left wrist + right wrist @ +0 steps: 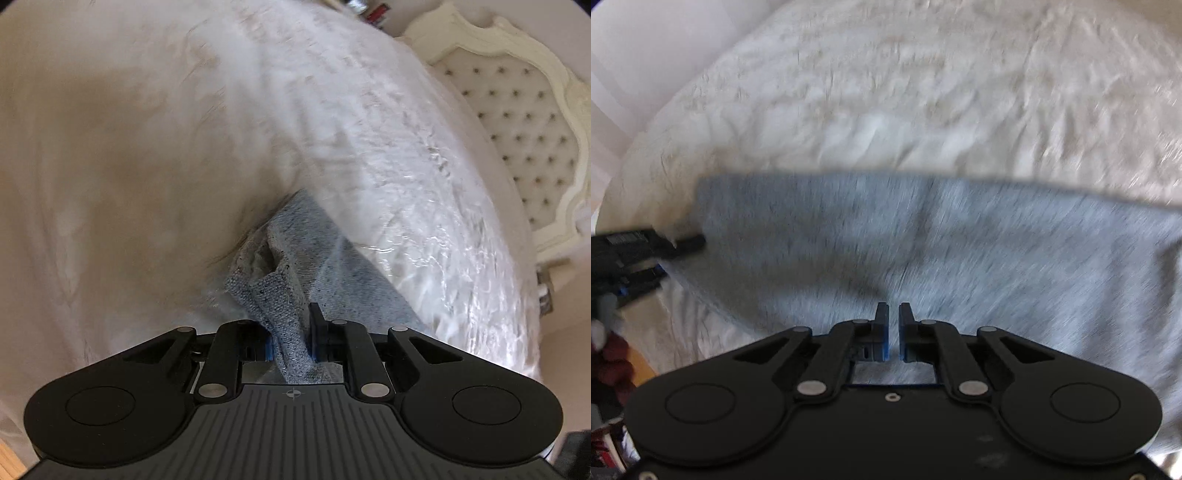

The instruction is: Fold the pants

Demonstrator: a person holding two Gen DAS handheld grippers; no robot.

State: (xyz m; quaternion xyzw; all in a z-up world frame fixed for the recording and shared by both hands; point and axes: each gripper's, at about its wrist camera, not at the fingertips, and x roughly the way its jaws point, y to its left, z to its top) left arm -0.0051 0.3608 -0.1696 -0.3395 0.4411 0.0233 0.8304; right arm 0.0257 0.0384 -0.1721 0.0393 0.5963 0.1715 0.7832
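Your left gripper point(291, 332) was clamped on a bunched fold of the grey pants point(923, 251), with the cloth pinched between the blue pads and running down into the throat of the tool. Your right gripper point(894, 332) was almost fully closed above the garment, with a narrow slit left between its pads and no cloth visible in that slit; it held nothing. The pants lay spread across the white bedspread point(886, 92), one straight edge facing away from the right wrist camera, and the left gripper point(646, 254) gripped them at the corner at the left of that view. The first risk was a one-sided pull: with only one corner held, any lift or drag on your part would probably have skewed the panel and bunched it rather than folded it squarely. The second risk was a missed pickup: closed jaws cannot take cloth, so a descent in that state would have pressed the fabric into the soft bedding and creased it. The third risk was a mixed grab: the bedspread was wrinkled and yielding, and a deep pinch could have caught it together with the pants. The fourth risk concerned the left hold: it took a thick wad, not a flat edge, so layers could have slipped out unevenly under tension. The right view was heavily smeared, so the seam position could not be read with confidence.
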